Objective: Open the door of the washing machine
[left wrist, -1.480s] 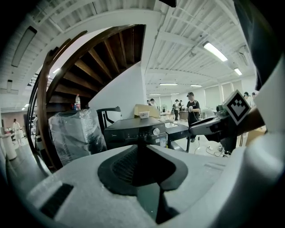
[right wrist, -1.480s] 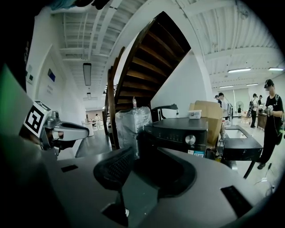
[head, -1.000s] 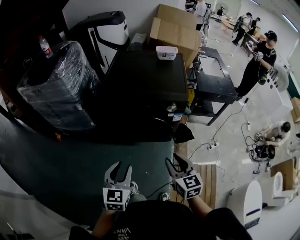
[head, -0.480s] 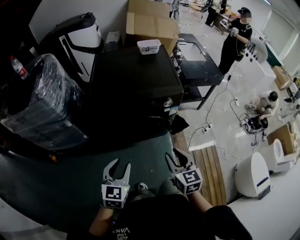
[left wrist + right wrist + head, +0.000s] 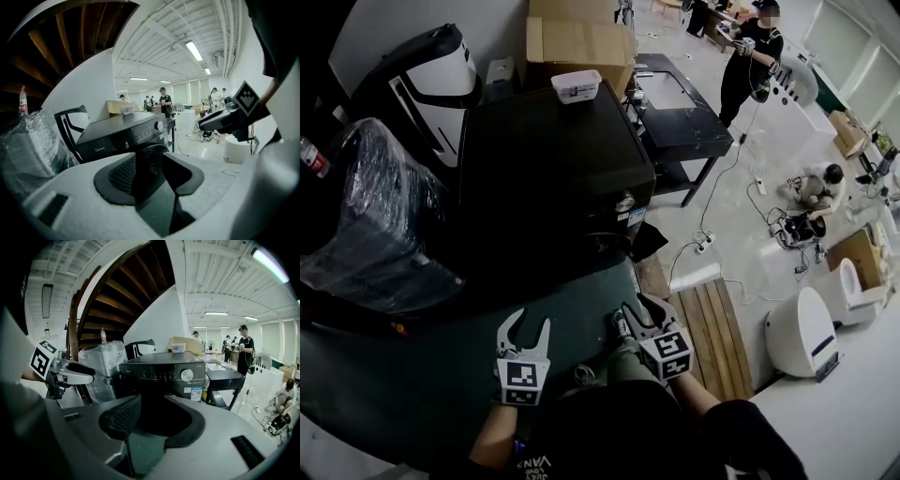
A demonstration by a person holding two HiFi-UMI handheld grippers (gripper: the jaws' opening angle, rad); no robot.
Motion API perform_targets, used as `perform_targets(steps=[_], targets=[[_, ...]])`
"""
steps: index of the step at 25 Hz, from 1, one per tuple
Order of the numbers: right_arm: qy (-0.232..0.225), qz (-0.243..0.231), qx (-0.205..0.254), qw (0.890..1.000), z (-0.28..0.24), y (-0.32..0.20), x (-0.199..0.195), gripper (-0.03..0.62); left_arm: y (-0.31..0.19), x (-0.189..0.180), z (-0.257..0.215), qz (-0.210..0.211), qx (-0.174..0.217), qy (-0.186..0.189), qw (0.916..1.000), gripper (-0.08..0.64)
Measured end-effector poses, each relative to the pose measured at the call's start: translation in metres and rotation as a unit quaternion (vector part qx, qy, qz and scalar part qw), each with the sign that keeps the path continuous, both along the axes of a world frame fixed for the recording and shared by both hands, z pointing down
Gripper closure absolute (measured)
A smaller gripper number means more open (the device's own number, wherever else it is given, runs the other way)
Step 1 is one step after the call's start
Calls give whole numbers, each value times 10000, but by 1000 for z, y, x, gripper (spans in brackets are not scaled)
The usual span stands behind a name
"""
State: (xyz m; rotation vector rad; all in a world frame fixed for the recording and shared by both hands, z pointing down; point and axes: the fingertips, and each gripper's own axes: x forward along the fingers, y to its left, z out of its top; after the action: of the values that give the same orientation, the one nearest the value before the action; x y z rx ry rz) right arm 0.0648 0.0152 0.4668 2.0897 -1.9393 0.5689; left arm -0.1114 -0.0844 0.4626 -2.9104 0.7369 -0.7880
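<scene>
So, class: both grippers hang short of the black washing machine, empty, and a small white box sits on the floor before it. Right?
No: the head view shows the white box on top of the washing machine, not on the floor. The rest holds: the left gripper, its jaws opening, and the right gripper are both short of it, empty.

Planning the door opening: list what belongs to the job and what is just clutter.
Job: washing machine; left tool, jaws opening, empty; right tool, open, empty.
Clutter: white box on the machine; cardboard box; plastic-wrapped appliance; wooden pallet.
</scene>
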Motion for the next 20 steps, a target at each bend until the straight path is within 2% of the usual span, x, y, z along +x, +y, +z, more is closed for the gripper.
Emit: perform_targets(steps=[5, 12, 20], targets=[[61, -319, -243, 9992, 20, -24, 27, 445, -24, 30, 15, 4, 60, -269, 9996, 390], [167, -819, -671, 9942, 59, -61, 72, 430, -60, 92, 45, 266, 154, -781, 9965, 370], [198, -1228, -968, 9875, 117, -109, 122, 426, -104, 152, 96, 686, 417, -1685, 9824, 369]])
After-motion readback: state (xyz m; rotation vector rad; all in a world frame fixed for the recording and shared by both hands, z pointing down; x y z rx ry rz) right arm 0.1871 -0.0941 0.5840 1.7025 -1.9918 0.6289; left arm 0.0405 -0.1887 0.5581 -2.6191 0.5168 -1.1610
